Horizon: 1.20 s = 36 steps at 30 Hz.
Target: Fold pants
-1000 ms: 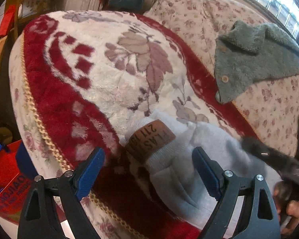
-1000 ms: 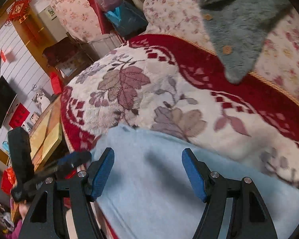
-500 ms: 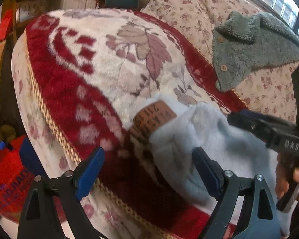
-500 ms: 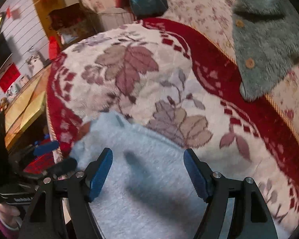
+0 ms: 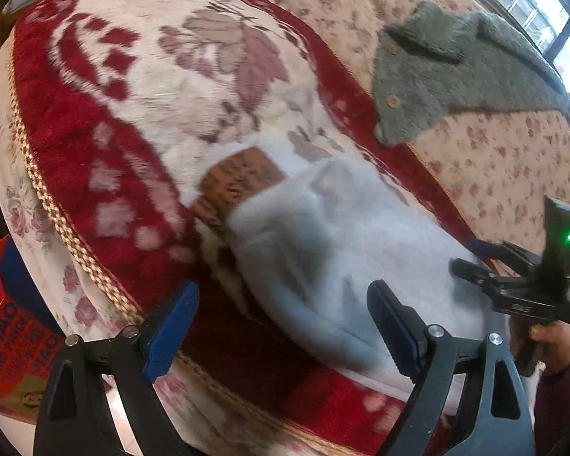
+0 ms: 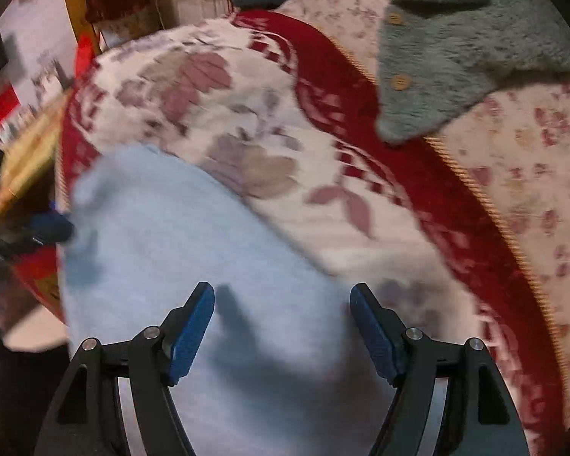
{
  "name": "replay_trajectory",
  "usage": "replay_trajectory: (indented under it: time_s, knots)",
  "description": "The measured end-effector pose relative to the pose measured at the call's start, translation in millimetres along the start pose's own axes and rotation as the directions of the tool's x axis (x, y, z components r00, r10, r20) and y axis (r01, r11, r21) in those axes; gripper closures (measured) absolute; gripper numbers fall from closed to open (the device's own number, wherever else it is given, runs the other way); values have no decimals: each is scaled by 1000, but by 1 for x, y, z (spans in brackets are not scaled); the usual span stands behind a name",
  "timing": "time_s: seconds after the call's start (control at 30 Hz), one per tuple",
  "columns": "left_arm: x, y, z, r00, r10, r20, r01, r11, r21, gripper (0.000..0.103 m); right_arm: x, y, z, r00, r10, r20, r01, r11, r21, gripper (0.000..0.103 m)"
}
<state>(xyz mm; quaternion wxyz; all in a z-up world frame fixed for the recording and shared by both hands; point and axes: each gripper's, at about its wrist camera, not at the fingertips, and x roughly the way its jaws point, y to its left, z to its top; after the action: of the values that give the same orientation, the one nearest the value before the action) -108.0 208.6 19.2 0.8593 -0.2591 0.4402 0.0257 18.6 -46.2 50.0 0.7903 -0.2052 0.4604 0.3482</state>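
Pale blue fleece pants point(image 5: 323, 250) with a brown patch lie on the red and cream floral blanket point(image 5: 140, 87), near edge; left claw point(image 5: 281, 326) and right claw point(image 6: 281, 326) both spread above them, gripping nothing

Pale blue pants point(image 5: 334, 250) with a brown patch point(image 5: 239, 182), red-and-cream leaf-patterned blanket point(image 5: 140, 87), grey-green fleece point(image 5: 437, 76).

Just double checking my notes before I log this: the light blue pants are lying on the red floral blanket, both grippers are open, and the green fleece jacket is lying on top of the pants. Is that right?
Not quite. The green fleece jacket lies apart from the pants, farther back on the floral sofa cover, as the right wrist view shows. The rest holds: pants on the red floral blanket, both grippers open.
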Motion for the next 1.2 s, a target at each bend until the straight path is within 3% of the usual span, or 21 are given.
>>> replay_trajectory:
  time_s: [0.1,0.2,0.33,0.47,0.6,0.63,0.67,0.73,0.87,0.97,1.03,1.07,1.2]
  knots:
    - [-8,-21,-16,1000,-21,5,21,999,-31,14,-7,-9,-9,1000,16,3,-16,1000,-19,24]
    - [0,-48,-46,998,-18,-53,13,997,-77,14,-9,-12,-19,1000,-1,18,1,999,-32,24]
    - [2,-88,-78,1000,-5,-29,4,1000,-15,14,-22,-22,-28,990,78,121,-89,992,87,24]
    - [13,-103,-93,996,-41,-78,38,998,-44,14,-38,-44,-43,936,168,310,-259,924,283,24]
    - [16,-110,-95,997,-43,-70,39,998,-51,14,-43,-68,-53,873,241,424,-427,798,425,26]
    - [15,-110,-95,997,-48,-67,45,997,-56,14,-41,-69,-52,876,265,403,-439,786,436,32]
    - [16,-111,-95,997,-52,-65,48,997,-58,14,-39,-69,-50,896,264,356,-410,799,440,34]
    - [21,-114,-94,996,-52,-72,48,997,-59,14,-36,-64,-46,934,231,274,-329,857,397,34]
    - [27,-116,-94,995,-65,-73,59,995,-81,14,-28,-56,-35,955,231,187,-279,912,300,34]
    - [27,-114,-92,995,-89,-50,83,991,-108,14,-18,-37,-17,982,164,96,-177,974,141,34]
    - [28,-114,-92,994,-98,-39,93,989,-116,16,-10,-27,-14,990,129,53,-133,989,59,34]
    - [29,-115,-93,995,-97,-37,92,989,-118,19,-3,-17,-9,993,114,18,-114,993,-6,35]
    - [28,-116,-93,999,-37,-12,36,995,-97,60,16,-5,-10,998,54,-30,-57,990,-127,57]
